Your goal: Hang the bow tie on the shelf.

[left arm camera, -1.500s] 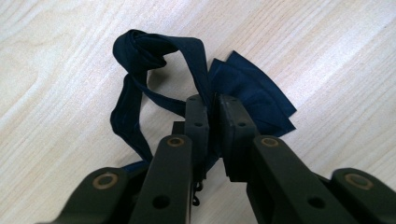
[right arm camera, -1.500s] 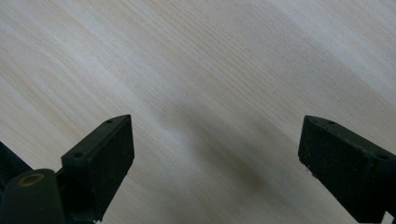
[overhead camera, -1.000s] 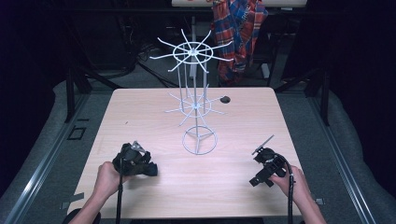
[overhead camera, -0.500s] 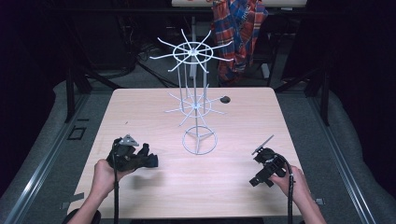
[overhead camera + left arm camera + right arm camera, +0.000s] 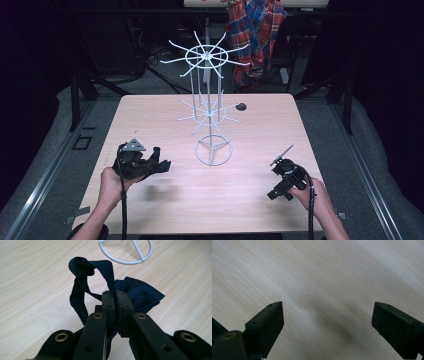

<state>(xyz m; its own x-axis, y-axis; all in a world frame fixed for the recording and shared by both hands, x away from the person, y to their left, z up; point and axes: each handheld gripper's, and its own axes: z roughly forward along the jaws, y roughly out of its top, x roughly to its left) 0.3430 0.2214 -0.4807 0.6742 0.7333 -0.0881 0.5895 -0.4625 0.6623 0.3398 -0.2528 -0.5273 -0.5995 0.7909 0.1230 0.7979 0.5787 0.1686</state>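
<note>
Left gripper (image 5: pixel 156 165), held in the person's left hand (image 5: pixel 111 183), stood with its jaws clamped on a strap of the dark navy cloth item (image 5: pixel 140 293), apparently a small fabric pouch or mask with loops, though its exact kind could not be told. Compared with the high view of a second before, this gripper had drifted slightly sideways and turned, so that the cloth now pointed toward the white wire stand (image 5: pixel 210 116) rather than lying bunched beneath the hand; the left gripper view showed one loop (image 5: pixel 82 266) standing up free above the pinched strap, with the rest of the cloth hanging just over the wooden table (image 5: pixel 250 200) near the stand's ring base (image 5: pixel 126 251). Right gripper (image 5: pixel 327 325) kept its place near the table's right front, jaws spread wide with nothing between them, bare wood beneath. Judged from this, the cloth had been lifted and oriented for hanging on one of the stand's arms; the carry to the stand was not yet begun, and the raised loop seemed the part to be slipped over a hook
</note>
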